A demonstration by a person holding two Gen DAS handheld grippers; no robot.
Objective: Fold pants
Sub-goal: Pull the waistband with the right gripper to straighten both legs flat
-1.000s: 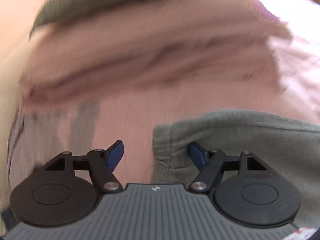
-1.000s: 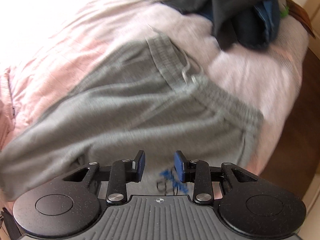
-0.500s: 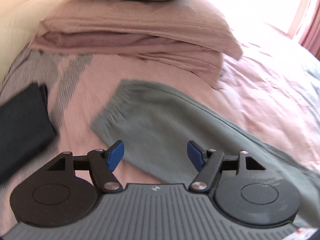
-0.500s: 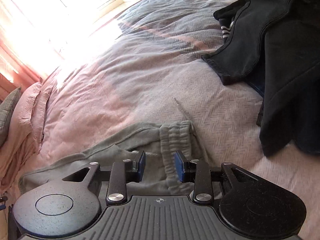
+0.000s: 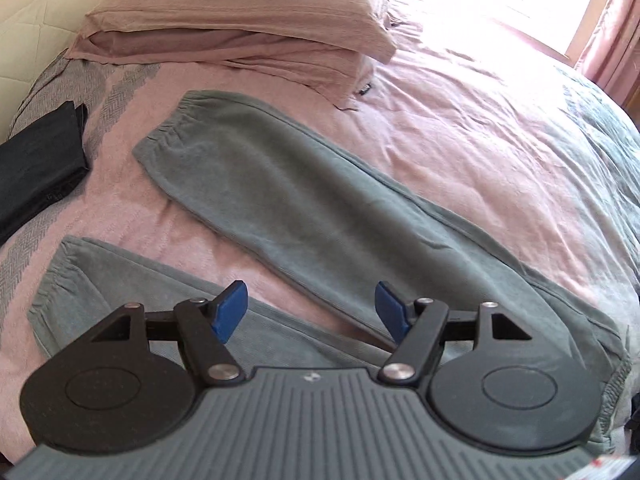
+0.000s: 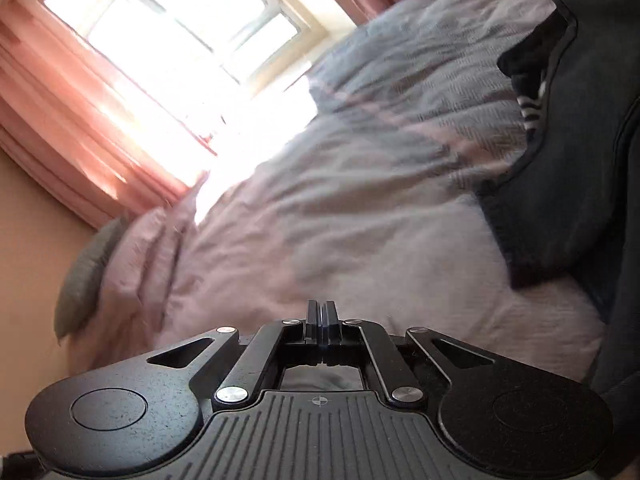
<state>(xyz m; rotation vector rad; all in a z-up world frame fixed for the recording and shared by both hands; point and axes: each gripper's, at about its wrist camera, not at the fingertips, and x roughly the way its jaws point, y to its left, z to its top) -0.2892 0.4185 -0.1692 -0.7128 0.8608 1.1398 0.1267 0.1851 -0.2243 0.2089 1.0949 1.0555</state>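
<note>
Grey-green sweatpants (image 5: pixel 304 200) lie spread on the pink bed cover (image 5: pixel 480 128), one leg running diagonally to its cuff (image 5: pixel 176 120) near the pillows. The second leg (image 5: pixel 132 280) lies below it at the left. My left gripper (image 5: pixel 310 312) hovers open above the gap between the two legs, with nothing between its blue pads. My right gripper (image 6: pixel 322 314) is shut and low over the bed, tilted up toward the window. A patch of grey fabric (image 6: pixel 320 378) shows through its linkage, so the pants appear pinched at the waistband.
Pink pillows (image 5: pixel 240 20) are stacked at the head of the bed. A folded black garment (image 5: pixel 36 160) lies at the left edge. A heap of dark clothes (image 6: pixel 580 160) sits on the bed to the right. The bright window (image 6: pixel 180 40) and pink curtains (image 6: pixel 60 120) are beyond.
My right gripper has closed at the waistband and tipped upward toward the window. My left gripper has drawn back, so both pant legs are now in view.
</note>
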